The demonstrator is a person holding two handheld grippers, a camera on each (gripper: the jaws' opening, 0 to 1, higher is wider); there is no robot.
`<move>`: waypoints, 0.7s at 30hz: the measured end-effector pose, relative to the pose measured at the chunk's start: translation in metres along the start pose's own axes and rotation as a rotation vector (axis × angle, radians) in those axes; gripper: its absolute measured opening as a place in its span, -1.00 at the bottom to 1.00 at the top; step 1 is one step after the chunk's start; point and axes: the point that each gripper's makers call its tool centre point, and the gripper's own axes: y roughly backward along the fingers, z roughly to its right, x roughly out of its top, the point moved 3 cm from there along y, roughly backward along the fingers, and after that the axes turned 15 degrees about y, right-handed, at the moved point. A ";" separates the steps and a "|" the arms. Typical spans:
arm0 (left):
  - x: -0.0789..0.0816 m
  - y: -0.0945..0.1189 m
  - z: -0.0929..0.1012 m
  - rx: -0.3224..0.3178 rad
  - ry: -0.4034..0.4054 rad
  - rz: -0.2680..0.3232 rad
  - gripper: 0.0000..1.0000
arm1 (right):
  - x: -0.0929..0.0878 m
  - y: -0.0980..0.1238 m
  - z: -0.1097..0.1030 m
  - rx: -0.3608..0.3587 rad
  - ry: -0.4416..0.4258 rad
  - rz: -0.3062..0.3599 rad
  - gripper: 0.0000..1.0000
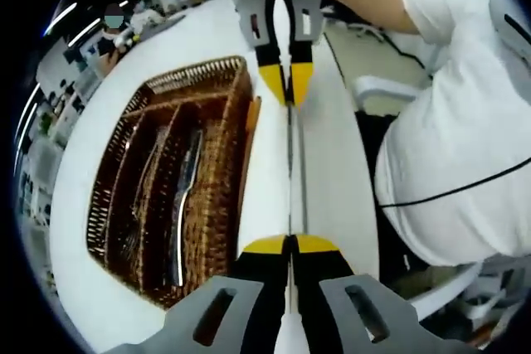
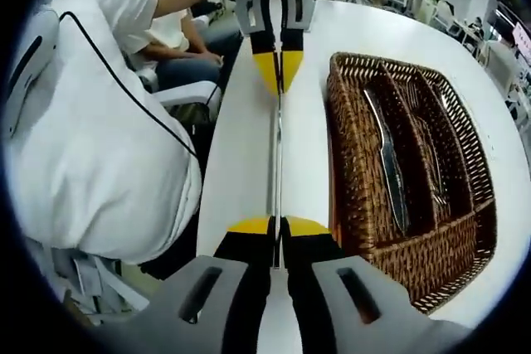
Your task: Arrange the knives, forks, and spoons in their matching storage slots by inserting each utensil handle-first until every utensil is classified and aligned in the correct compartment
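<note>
A slim metal utensil hangs edge-on over the white table, so I cannot tell which kind it is. My left gripper is shut on one end and my right gripper is shut on the other. Each one faces the other: the right gripper shows at the top of the left gripper view, the left gripper at the top of the right gripper view. Beside the utensil lies a brown wicker cutlery basket. Knives lie in the slot nearest the utensil, more cutlery in the slots beyond.
The white table is long and narrow here, with its edge close beside the held utensil. A person in a white shirt sits right at that edge. Desks and other people are far behind.
</note>
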 end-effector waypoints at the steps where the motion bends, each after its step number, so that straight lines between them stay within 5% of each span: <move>1: 0.001 0.001 -0.002 0.000 0.000 -0.002 -0.99 | 0.000 0.001 0.003 0.000 -0.005 0.003 -0.93; 21: 0.015 0.014 -0.036 0.020 -0.013 0.006 -0.99 | 0.001 0.010 0.034 -0.017 -0.019 0.024 -0.93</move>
